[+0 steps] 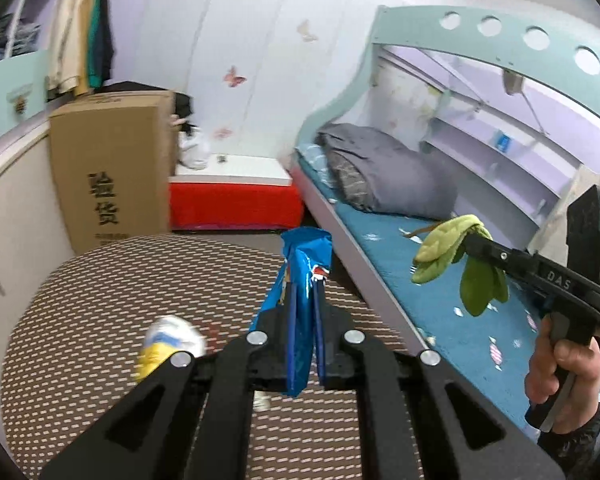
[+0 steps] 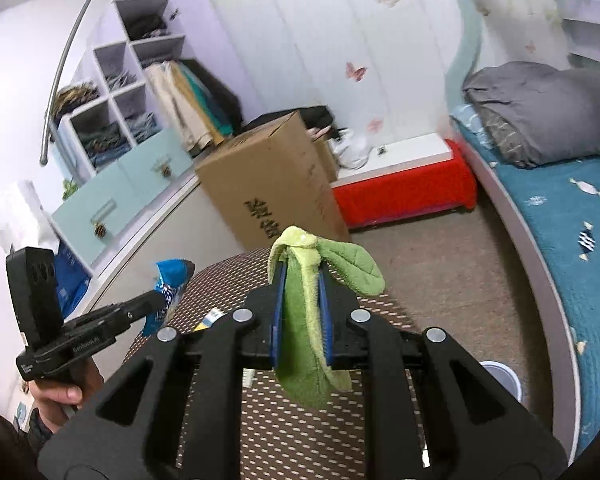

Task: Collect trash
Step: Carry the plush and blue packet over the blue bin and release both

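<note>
Left wrist view: left gripper (image 1: pixel 304 304) is clamped on a blue snack wrapper (image 1: pixel 302 264), jaws pressed together on it, wrapper sticking up past the fingertips and hanging out below. It's held above a round table (image 1: pixel 100 280) with a brown patterned cover. A crumpled yellow-white wrapper (image 1: pixel 168 344) lies on the table just left of the gripper, blurred. Right gripper (image 1: pixel 466 242) comes in from the right edge, pinching a green cloth (image 1: pixel 456 256) over the blue bed (image 1: pixel 440 320); a hand (image 1: pixel 560 364) grips its handle. Cardboard box (image 1: pixel 112 168) stands behind the table, red bench (image 1: pixel 236 204) beside it, grey pillow (image 1: pixel 384 176) on the bed.

Right wrist view: right gripper (image 2: pixel 302 300) is closed on the green cloth (image 2: pixel 312 320), cloth folded between the blue pads and drooping below. Left gripper (image 2: pixel 156 300) is at far left, holding the blue wrapper (image 2: pixel 168 284), a hand (image 2: pixel 60 392) under it. Table edge (image 2: pixel 236 272) is below both. A white cup (image 2: pixel 504 376) sits on the floor by the bed (image 2: pixel 560 216).
</note>
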### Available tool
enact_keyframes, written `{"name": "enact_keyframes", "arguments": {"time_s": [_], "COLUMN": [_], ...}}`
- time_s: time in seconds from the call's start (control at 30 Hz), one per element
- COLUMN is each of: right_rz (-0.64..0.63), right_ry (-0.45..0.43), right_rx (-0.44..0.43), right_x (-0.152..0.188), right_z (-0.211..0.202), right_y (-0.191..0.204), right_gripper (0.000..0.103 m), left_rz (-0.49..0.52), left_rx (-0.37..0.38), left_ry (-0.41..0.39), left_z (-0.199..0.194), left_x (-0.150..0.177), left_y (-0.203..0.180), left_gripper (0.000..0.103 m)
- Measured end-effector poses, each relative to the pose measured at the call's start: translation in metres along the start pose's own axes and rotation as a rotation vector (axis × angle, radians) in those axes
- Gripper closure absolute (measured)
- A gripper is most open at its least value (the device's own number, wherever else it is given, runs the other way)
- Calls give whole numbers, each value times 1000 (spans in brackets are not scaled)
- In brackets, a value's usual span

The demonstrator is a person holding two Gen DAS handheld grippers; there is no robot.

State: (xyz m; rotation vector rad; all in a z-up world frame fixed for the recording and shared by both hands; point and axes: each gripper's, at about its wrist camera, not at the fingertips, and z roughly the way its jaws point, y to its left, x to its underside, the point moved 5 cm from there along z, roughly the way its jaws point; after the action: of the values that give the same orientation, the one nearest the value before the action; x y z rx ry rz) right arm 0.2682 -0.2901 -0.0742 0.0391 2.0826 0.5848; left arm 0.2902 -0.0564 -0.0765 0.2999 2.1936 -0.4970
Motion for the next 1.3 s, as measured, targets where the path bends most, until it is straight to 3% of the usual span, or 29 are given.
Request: {"name": "enact_keyframes", "arguments": {"time_s": [0.37, 0.57, 0.9, 0.97, 1.03, 1.3], "right_rz": [181, 311, 446, 496, 539, 630], "right_ry": [-14, 72, 190, 214, 235, 171], "right_rx": [186, 246, 284, 287, 292, 318], "right_x": [19, 56, 101, 113, 126, 138], "right_z": [-32, -10, 37, 47, 52, 23], "right_y": [-122, -190, -260, -276, -290, -313], "right_gripper": [88, 87, 84, 61, 48, 35], "left_rz": [78, 116, 142, 142, 150, 206], "left_rx": [146, 182, 210, 219, 223, 245], "left_ry": [74, 122, 214, 241, 265, 396], "left_z": [61, 91, 149, 164, 176, 232], "left_x": [-2, 3, 15, 19, 24, 58], "left_y": [-92, -123, -159, -168, -176, -212], "left_gripper": [96, 96, 96, 95, 95, 95]}}
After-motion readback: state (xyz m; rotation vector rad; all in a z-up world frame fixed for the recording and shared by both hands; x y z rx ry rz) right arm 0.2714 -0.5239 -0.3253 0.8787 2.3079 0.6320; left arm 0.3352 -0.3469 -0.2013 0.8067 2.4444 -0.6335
